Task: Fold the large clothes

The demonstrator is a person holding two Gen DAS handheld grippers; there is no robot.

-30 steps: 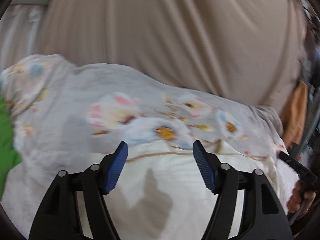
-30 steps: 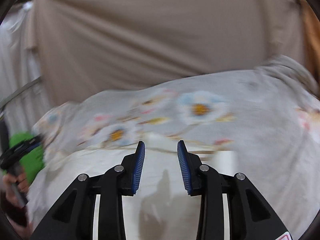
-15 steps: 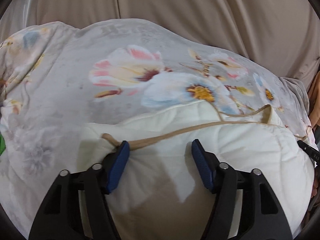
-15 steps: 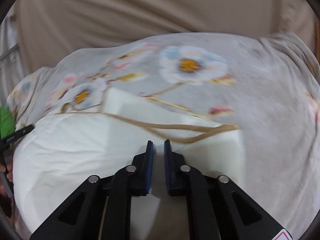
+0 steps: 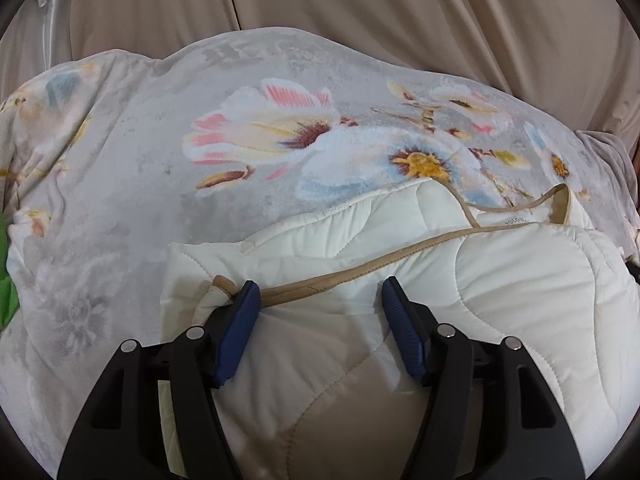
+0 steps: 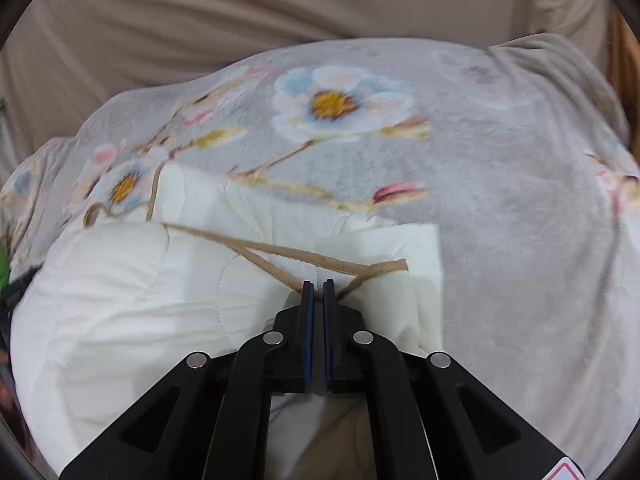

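Note:
A cream quilted blanket [image 5: 500,280] with tan edge binding [image 5: 360,270] lies folded on a grey floral bedspread [image 5: 160,140]. My left gripper [image 5: 320,292] is open, its blue pads either side of the blanket's bound edge near the left corner, the left pad touching the binding. In the right wrist view the same blanket [image 6: 140,288] fills the lower left. My right gripper [image 6: 318,284] is shut on the blanket's tan binding [image 6: 360,270] near its right corner.
A beige curtain [image 5: 360,8] hangs behind the bed. Something green [image 5: 6,292] shows at the far left edge. The floral bedspread [image 6: 520,200] extends to the right of the blanket.
Both grippers have moved forward and down onto the blanket's bound edge. The right gripper has closed from open to shut on the binding. The left gripper has stayed open.

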